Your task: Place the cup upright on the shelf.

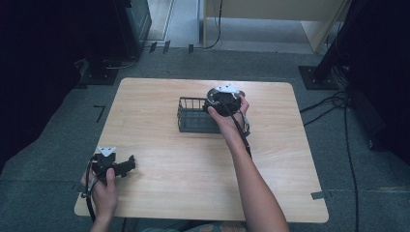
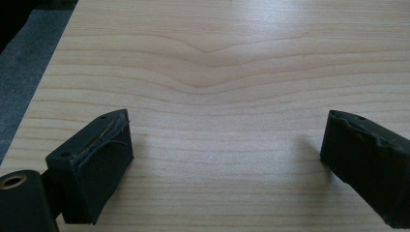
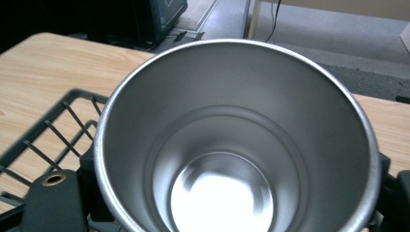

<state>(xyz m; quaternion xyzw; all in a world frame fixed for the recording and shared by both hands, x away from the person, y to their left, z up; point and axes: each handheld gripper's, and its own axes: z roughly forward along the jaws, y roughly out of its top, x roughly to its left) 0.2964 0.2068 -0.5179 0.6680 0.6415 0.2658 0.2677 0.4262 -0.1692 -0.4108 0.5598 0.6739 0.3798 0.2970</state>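
the right hand-held gripper (image 1: 223,99) grasps a steel cup (image 3: 235,140) above the wire basket (image 1: 192,117), far right on the surface (image 1: 193,164). the left hand-held gripper (image 2: 227,159) rests released, near left. no writing readable.

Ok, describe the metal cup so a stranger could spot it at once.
Start at the wooden table and find the black wire basket near its far middle. The metal cup sits at the basket's right end, between the right gripper's jaws. It is the one shiny, round, open-topped steel thing there, and it is empty inside.
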